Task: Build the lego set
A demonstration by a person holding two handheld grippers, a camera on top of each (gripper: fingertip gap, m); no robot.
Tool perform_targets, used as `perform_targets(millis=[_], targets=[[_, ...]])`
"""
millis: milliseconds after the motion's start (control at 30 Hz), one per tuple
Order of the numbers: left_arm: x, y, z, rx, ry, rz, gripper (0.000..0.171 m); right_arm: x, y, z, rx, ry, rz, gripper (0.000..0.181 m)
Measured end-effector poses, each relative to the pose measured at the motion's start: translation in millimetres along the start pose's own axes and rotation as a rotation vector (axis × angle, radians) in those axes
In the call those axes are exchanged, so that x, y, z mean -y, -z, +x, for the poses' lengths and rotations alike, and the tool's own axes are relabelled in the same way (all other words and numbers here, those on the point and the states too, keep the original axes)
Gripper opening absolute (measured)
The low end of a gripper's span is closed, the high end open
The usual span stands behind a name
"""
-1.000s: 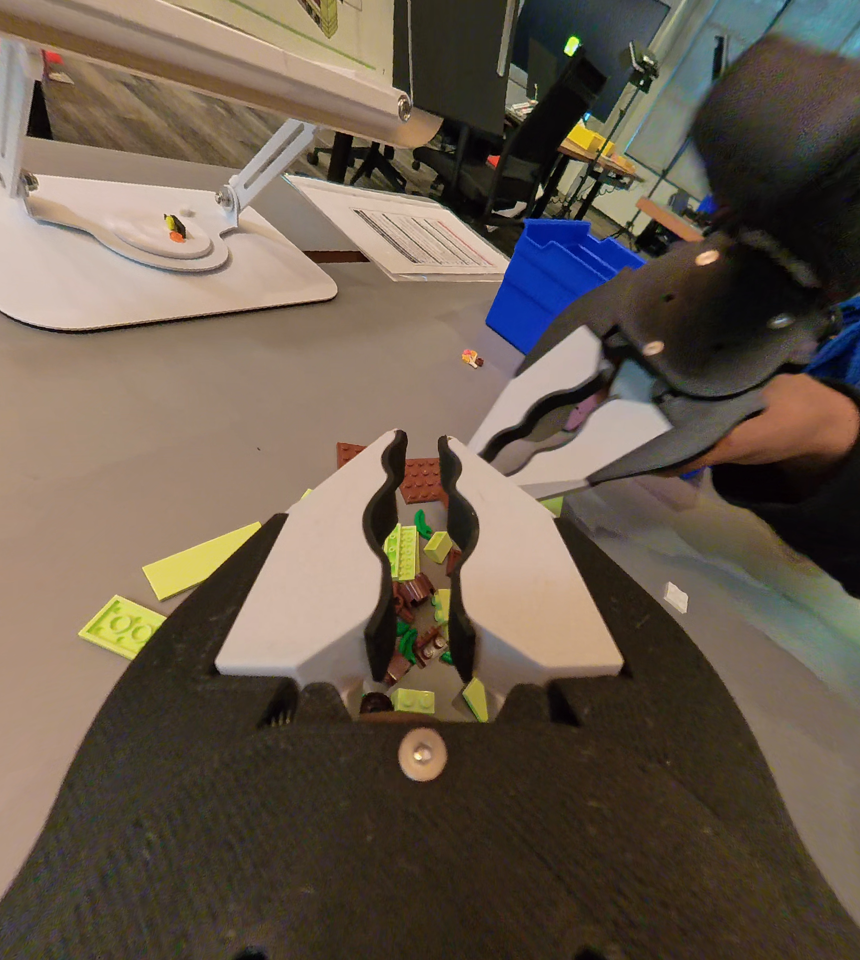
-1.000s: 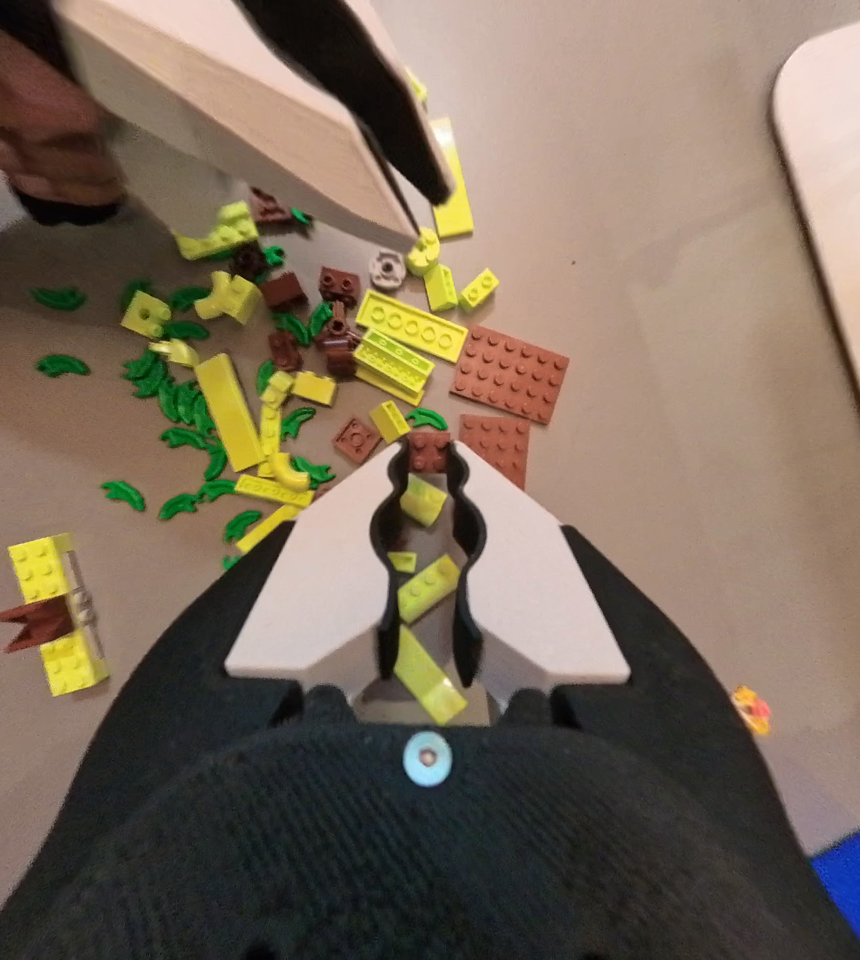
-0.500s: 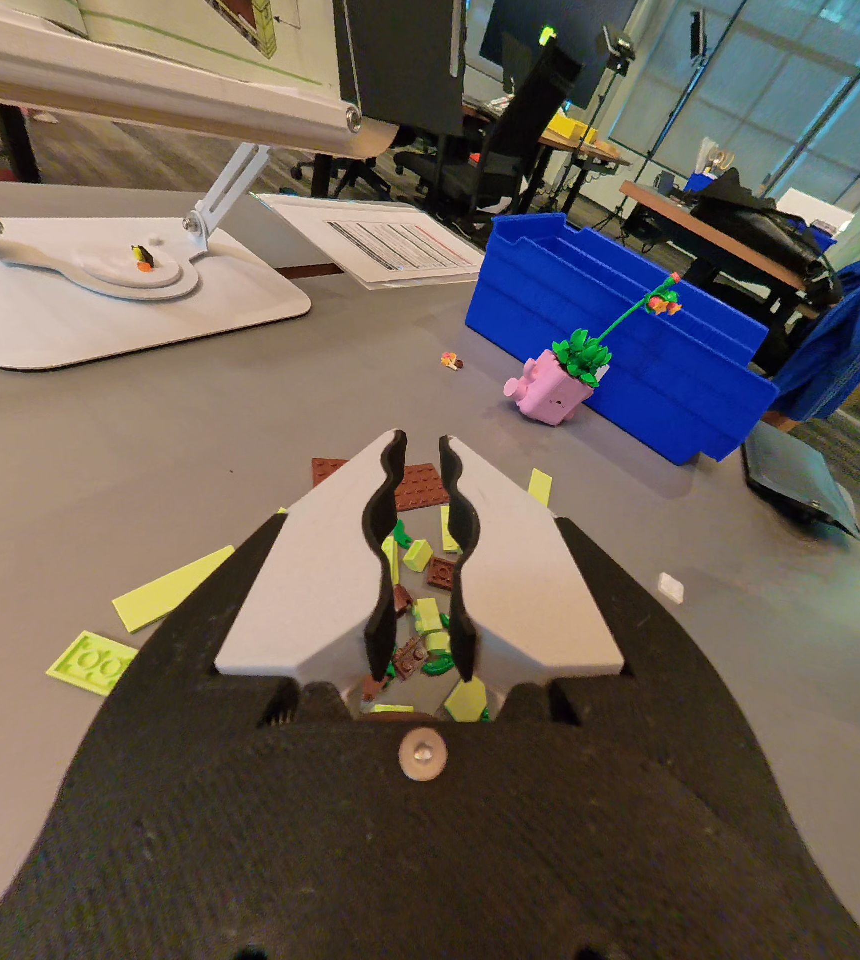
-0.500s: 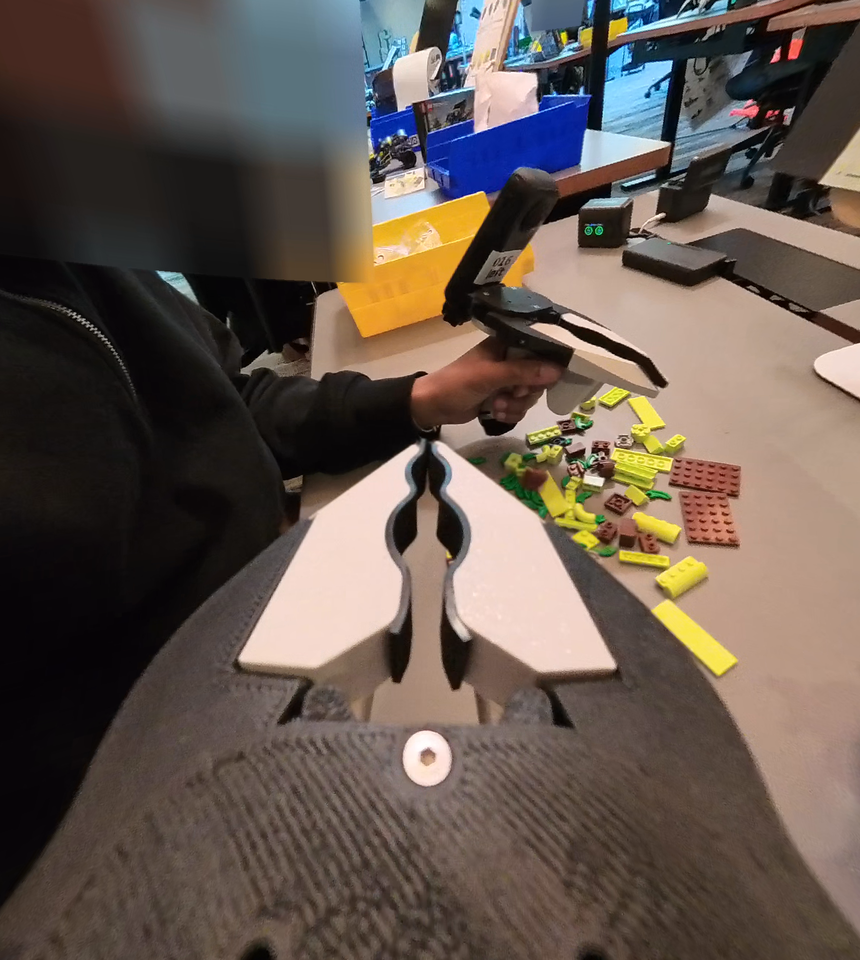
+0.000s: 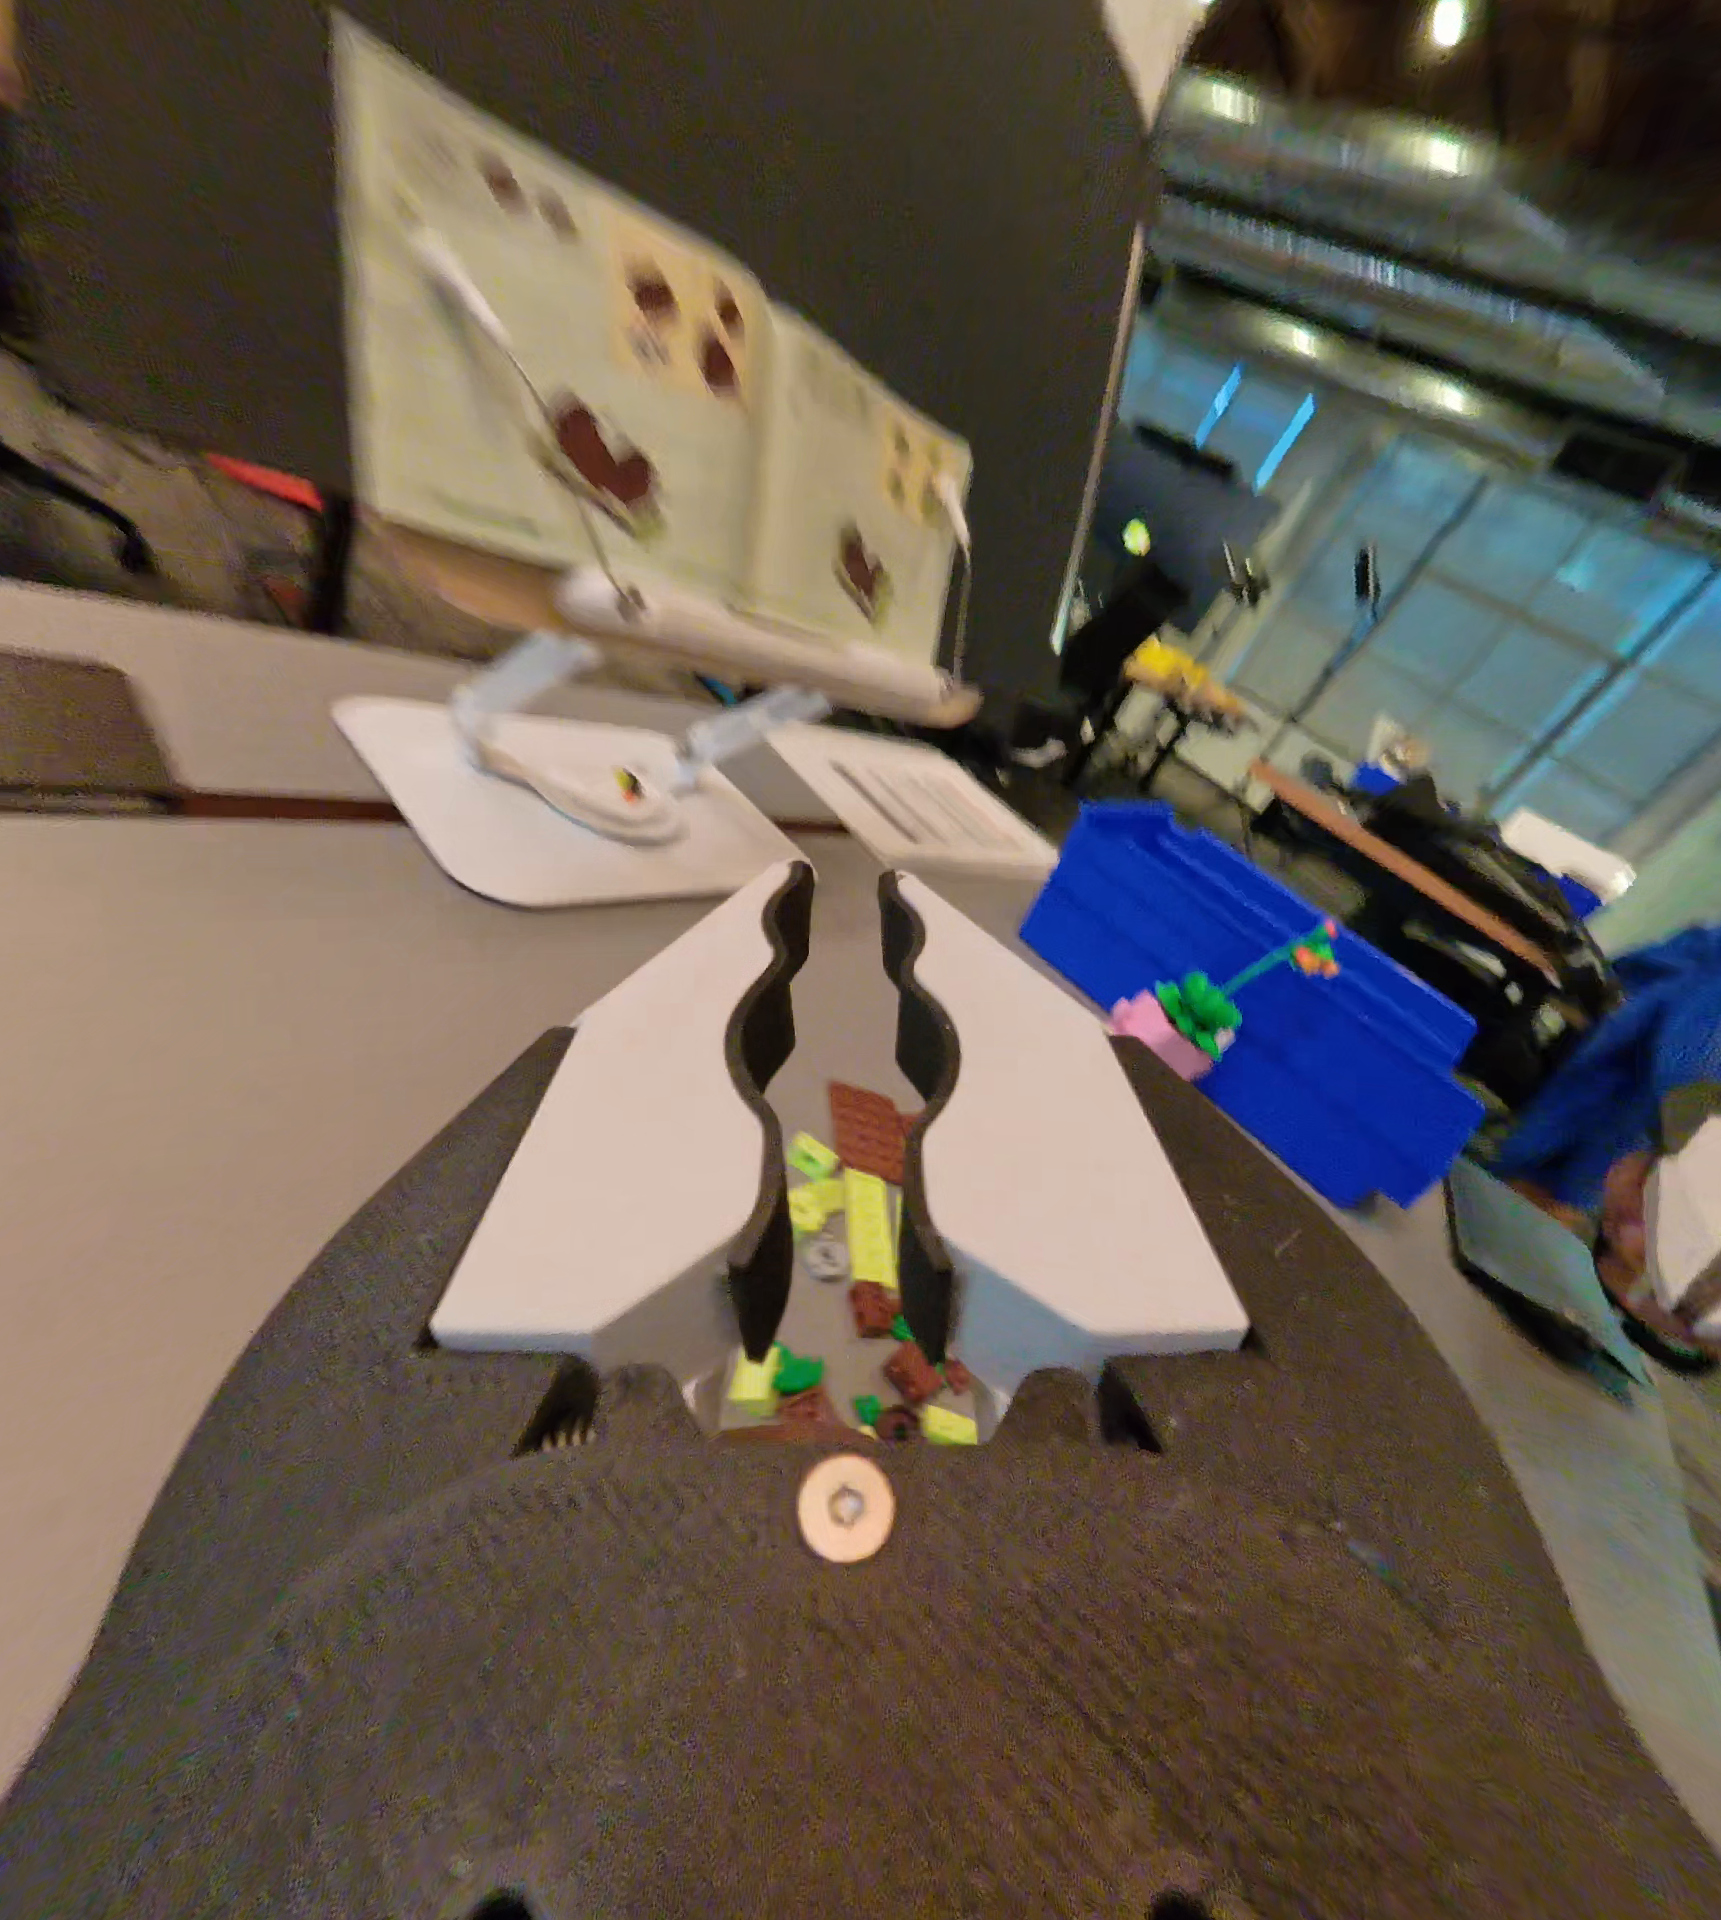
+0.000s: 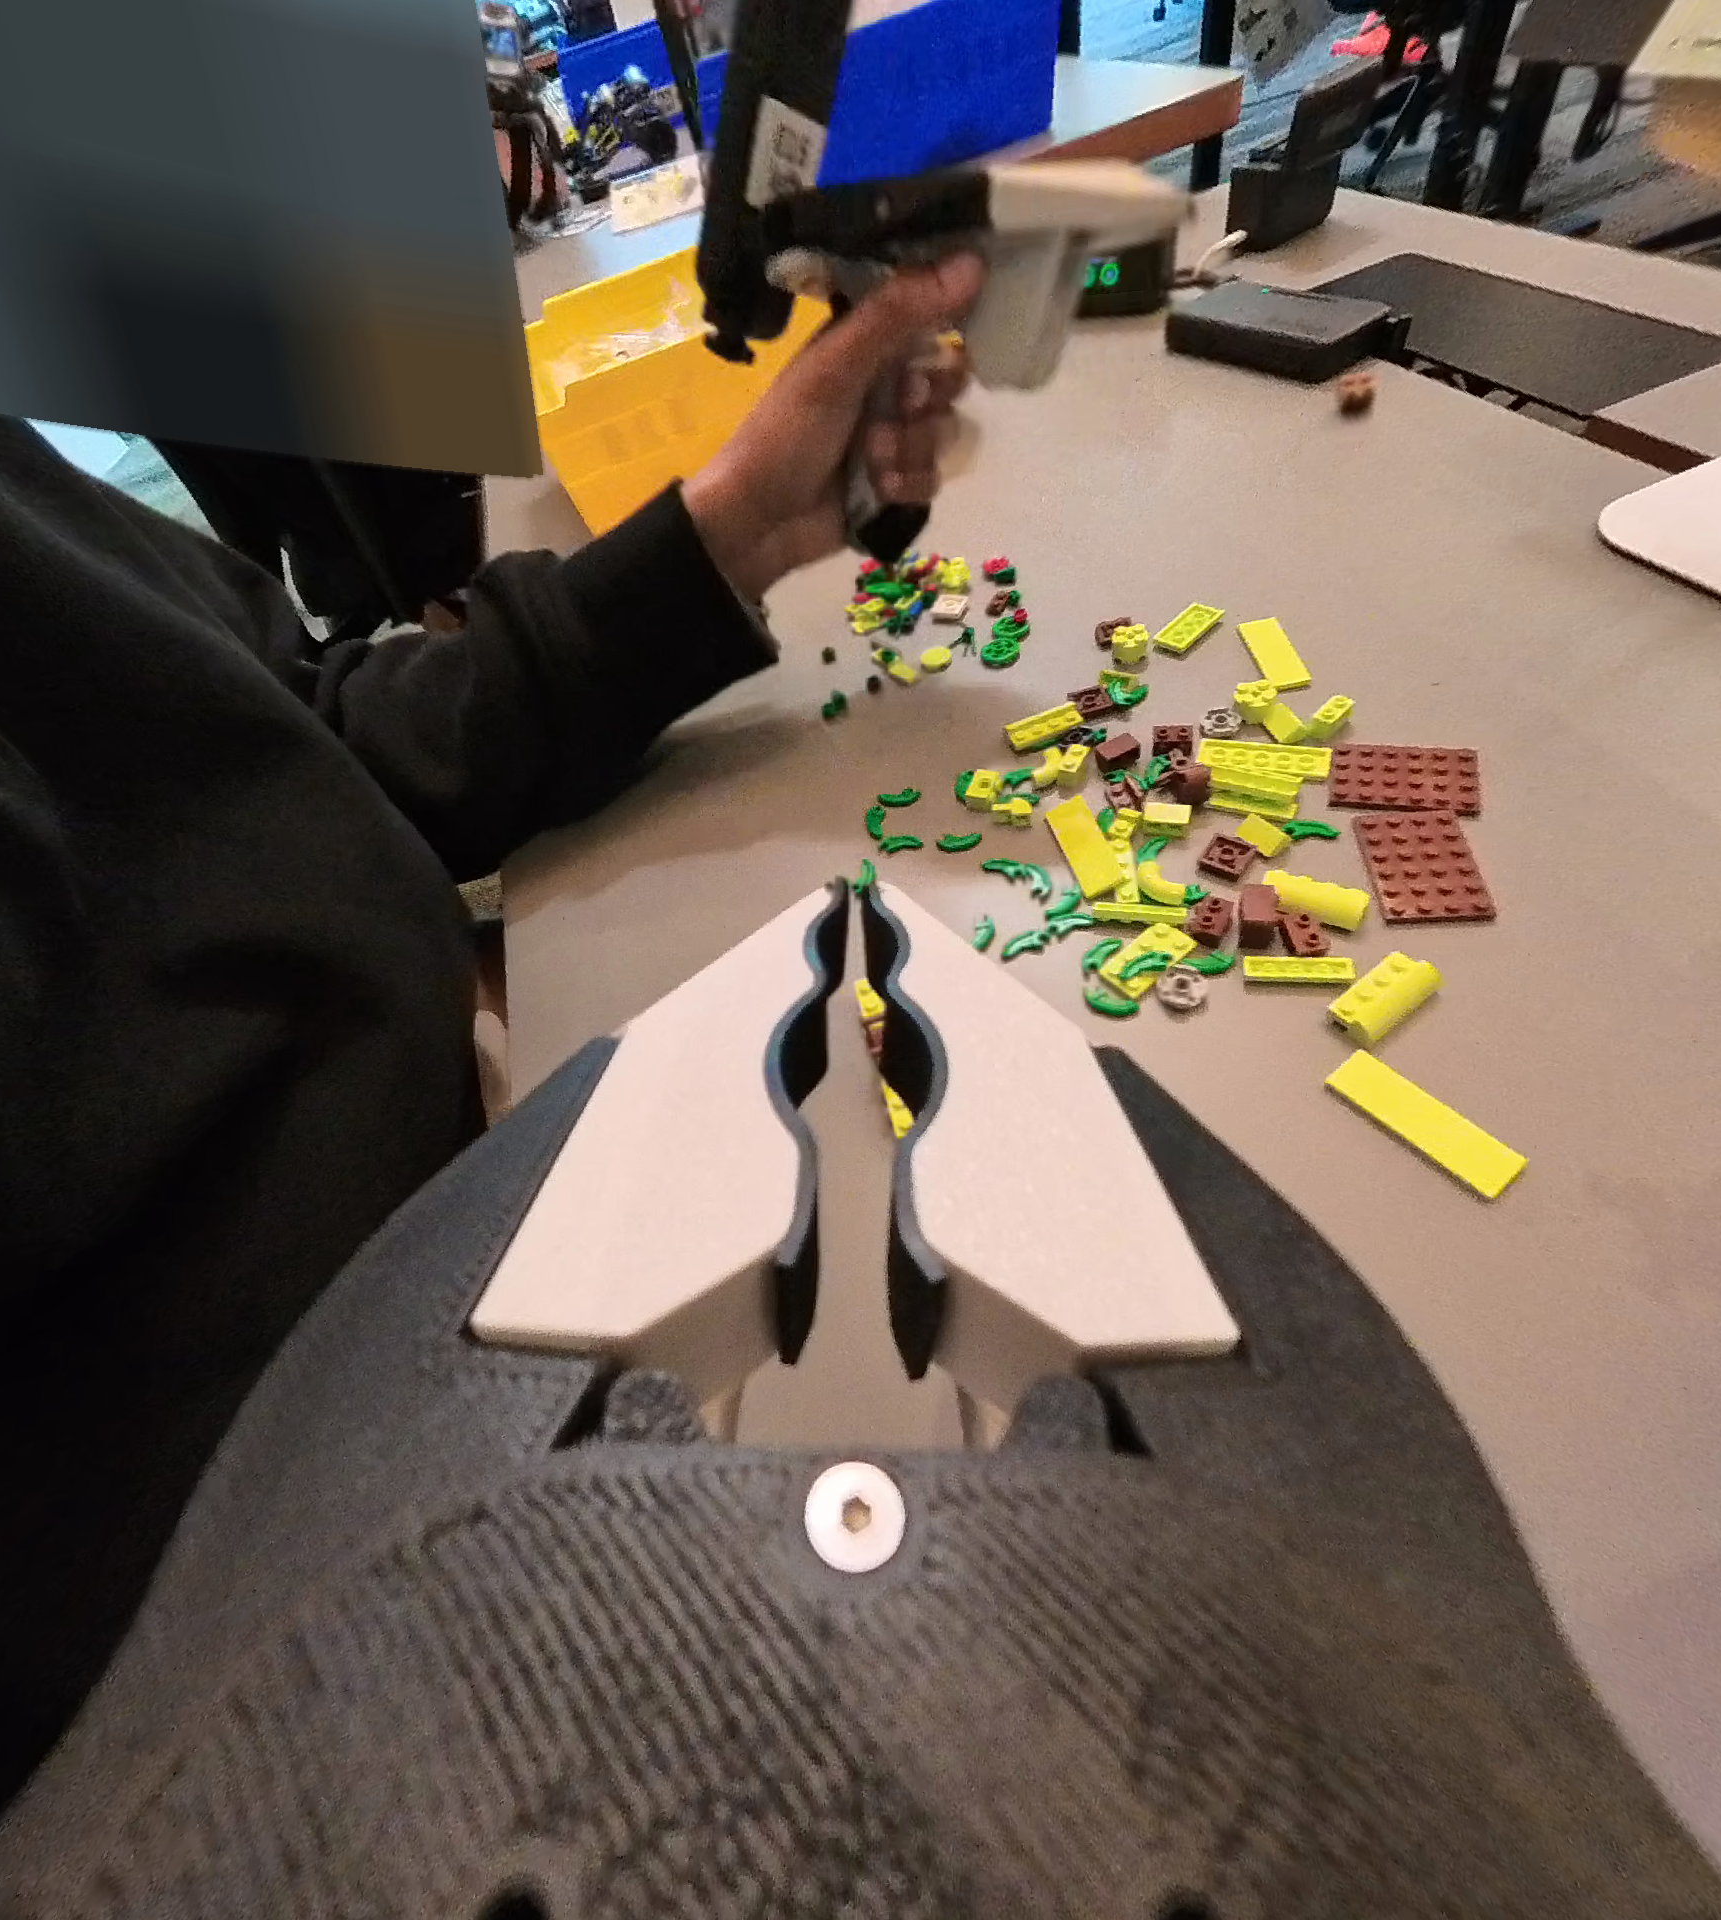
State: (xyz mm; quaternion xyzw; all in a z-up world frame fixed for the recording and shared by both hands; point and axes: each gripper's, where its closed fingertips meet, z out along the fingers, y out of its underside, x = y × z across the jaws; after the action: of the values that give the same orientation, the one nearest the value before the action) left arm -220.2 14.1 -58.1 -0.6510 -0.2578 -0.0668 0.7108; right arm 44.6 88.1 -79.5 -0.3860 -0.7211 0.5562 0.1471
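Loose lime, brown and green lego pieces [image 6: 1199, 831] lie in a pile on the grey table [image 6: 1614, 1039], with two brown plates [image 6: 1417, 831] at its right edge. A smaller pile of mixed small pieces [image 6: 929, 613] lies beyond. My left gripper [image 5: 840, 894] is raised above the pile, slightly open and empty; part of the pile [image 5: 861, 1226] shows through its gap. It also shows blurred in the right wrist view [image 6: 1162, 203], held in a hand. My right gripper [image 6: 853, 896] is shut with nothing at its tips, held beside the pile; a small yellow and brown piece [image 6: 871, 1013] shows behind its fingers.
An open instruction booklet [image 5: 648, 416] rests on a white stand [image 5: 544, 831]. A blue bin [image 5: 1282, 1039] with a pink pot and green plant [image 5: 1183, 1013] stands to the right. A yellow bin [image 6: 627, 395], a black box [image 6: 1282, 322] and the person's dark sleeve [image 6: 523, 665] are near. My hands' fingertips stand some 30 cm from each other.
My left gripper has risen and tilted up, so the booklet now shows. My right gripper left the pile, swung out to the side and closed.
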Motion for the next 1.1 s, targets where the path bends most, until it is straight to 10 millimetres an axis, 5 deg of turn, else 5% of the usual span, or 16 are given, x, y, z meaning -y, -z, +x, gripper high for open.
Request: perform_targets(millis=[67,233,400,500,600,700,800,900,1100], targets=[[23.8,33.9,-24.2,0.107,-0.051,0.066,0.010,-2.9,-1.6,-3.8,0.007,-0.003,0.001,0.001],[34.1,91.4,-94.4,0.411,-0.063,0.103,0.007,-4.7,-6.5,-6.7,0.016,0.002,-0.004,0.006],[35.0,95.9,-101.8,0.414,-0.005,0.137,0.010,9.1,-29.1,-4.4,0.014,0.048,-0.006,0.014],[35.6,90.3,-95.4,0.401,-0.029,0.133,0.010,25.0,-59.7,12.6,-0.045,0.098,-0.013,0.025],[36.1,87.1,-89.9,0.413,-0.073,0.112,0.010,45.3,-118.9,42.1,-0.108,0.170,-0.048,0.040],[41.3,90.3,-85.7,0.446,-0.128,0.111,0.010,74.0,-201.2,82.2,-0.153,0.204,-0.051,0.047],[45.2,95.0,-84.6,0.475,-0.164,0.117,0.010,104.7,-284.8,126.8,-0.155,0.299,-0.073,0.037],[43.5,95.8,-81.8,0.488,-0.190,0.069,0.014,114.7,-357.0,178.2,-0.170,0.374,-0.174,0.039],[49.3,105.6,-60.3,0.482,-0.237,0.050,0.018,105.0,-435.9,257.8,-0.294,0.400,-0.355,0.050]])
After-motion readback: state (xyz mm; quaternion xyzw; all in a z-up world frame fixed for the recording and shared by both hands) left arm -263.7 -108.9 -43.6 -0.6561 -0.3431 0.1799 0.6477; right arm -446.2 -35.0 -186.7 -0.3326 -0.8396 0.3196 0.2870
